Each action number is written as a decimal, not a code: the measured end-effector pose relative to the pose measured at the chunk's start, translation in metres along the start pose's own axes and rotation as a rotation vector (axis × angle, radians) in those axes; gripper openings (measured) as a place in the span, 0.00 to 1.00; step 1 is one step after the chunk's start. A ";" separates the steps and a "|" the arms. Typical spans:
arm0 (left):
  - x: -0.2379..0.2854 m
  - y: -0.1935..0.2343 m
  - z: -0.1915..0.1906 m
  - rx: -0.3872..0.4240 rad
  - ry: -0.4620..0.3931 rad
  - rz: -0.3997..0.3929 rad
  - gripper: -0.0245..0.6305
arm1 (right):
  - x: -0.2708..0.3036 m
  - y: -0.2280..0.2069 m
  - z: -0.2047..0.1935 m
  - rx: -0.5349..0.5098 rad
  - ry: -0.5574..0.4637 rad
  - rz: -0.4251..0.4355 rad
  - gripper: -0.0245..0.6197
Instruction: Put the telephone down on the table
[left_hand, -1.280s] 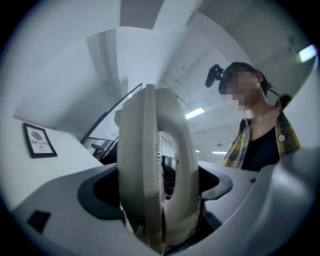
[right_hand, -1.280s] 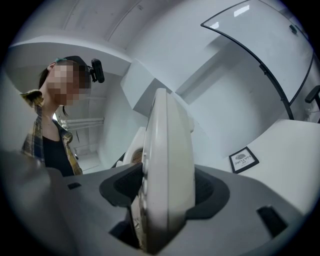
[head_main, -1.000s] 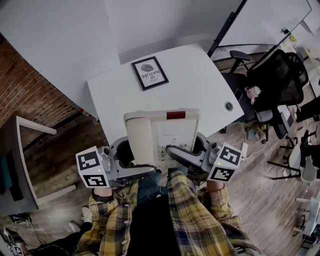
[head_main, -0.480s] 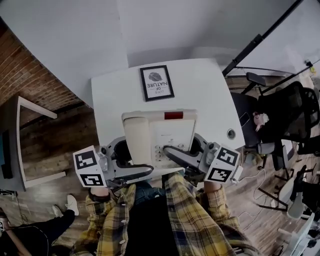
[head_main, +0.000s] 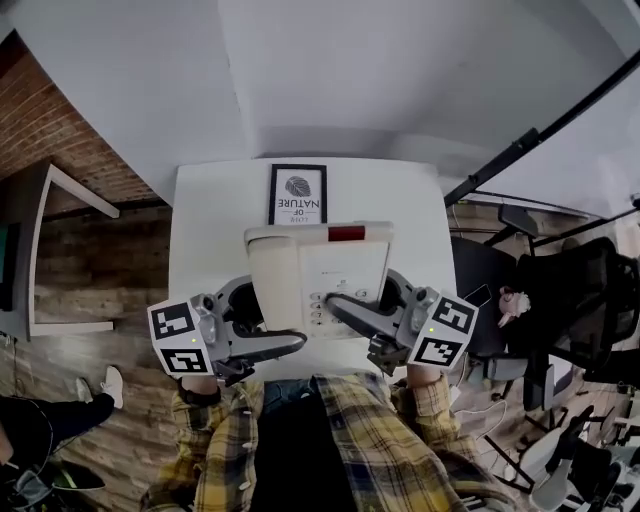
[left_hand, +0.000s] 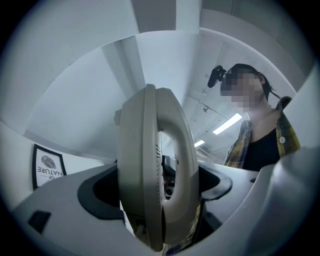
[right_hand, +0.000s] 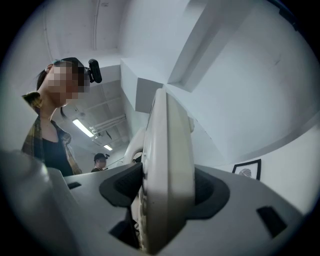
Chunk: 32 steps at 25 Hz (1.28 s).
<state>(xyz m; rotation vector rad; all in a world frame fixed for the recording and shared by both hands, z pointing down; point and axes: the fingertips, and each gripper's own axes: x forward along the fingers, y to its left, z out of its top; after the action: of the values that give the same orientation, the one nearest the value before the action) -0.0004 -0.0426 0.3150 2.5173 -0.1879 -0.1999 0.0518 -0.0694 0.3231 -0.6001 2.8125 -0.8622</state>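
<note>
A beige desk telephone (head_main: 320, 275), handset on its cradle at the left and a red strip at its top edge, is carried level above the near part of the white table (head_main: 210, 215). My left gripper (head_main: 262, 340) is shut on its left side, over the handset (left_hand: 157, 170). My right gripper (head_main: 355, 312) is shut on the right side by the keypad; in the right gripper view the telephone's edge (right_hand: 167, 175) fills the gap between the jaws. Whether the base touches the table is hidden.
A framed picture (head_main: 297, 194) lies on the table beyond the telephone. Black office chairs (head_main: 575, 300) stand to the right, a brick wall (head_main: 50, 120) and a wooden frame (head_main: 60, 250) to the left. A second person (right_hand: 100, 161) stands in the room behind.
The view has swung so the table now sits square ahead and the picture is straight beyond the telephone. Both grippers keep the same hold on the telephone.
</note>
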 end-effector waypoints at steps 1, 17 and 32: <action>0.005 0.001 0.001 0.001 -0.007 0.017 0.67 | -0.003 -0.004 0.003 0.003 0.010 0.016 0.43; 0.020 0.013 -0.004 -0.053 -0.021 0.089 0.67 | -0.009 -0.024 0.001 0.073 0.052 0.058 0.43; 0.010 0.031 -0.016 -0.128 0.024 0.034 0.68 | -0.002 -0.035 -0.017 0.122 0.041 -0.043 0.43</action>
<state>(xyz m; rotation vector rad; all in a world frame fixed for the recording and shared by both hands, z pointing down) 0.0096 -0.0606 0.3451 2.3869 -0.2012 -0.1627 0.0614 -0.0863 0.3563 -0.6335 2.7671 -1.0572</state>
